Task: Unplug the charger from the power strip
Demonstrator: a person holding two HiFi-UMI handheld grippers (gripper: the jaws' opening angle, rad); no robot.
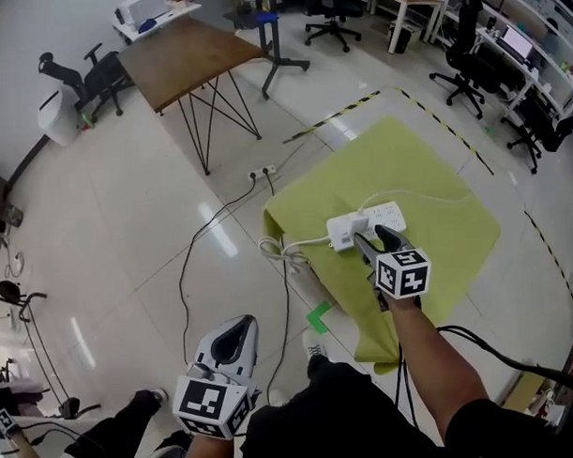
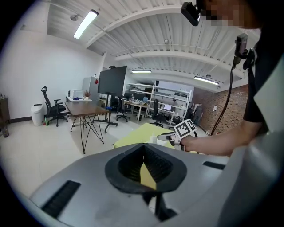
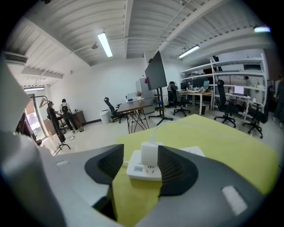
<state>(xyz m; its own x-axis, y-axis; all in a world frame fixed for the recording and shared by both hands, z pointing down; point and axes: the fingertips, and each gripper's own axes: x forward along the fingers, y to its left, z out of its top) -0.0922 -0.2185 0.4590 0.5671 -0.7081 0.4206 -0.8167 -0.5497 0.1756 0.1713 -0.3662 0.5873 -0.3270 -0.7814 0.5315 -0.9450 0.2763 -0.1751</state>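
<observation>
A white power strip [image 1: 378,215] lies on a yellow-green cloth-covered table [image 1: 415,153]. A white charger [image 1: 343,234] is plugged in at the strip's left end, and its white cable runs off the table's left edge. My right gripper [image 1: 373,237] is open just in front of the strip. In the right gripper view the charger [image 3: 149,153] stands upright on the strip [image 3: 143,171] just ahead of the open jaws [image 3: 140,156], nearer the right one; neither pad touches it. My left gripper [image 1: 236,330] hangs low over the floor, shut and empty [image 2: 143,150].
A looped white cable [image 1: 284,252] hangs at the table's left edge. A black cord [image 1: 211,226] runs over the floor to a socket block [image 1: 262,171]. A wooden table [image 1: 186,50] stands behind, office chairs [image 1: 464,62] at right. Green tape [image 1: 318,316] marks the floor.
</observation>
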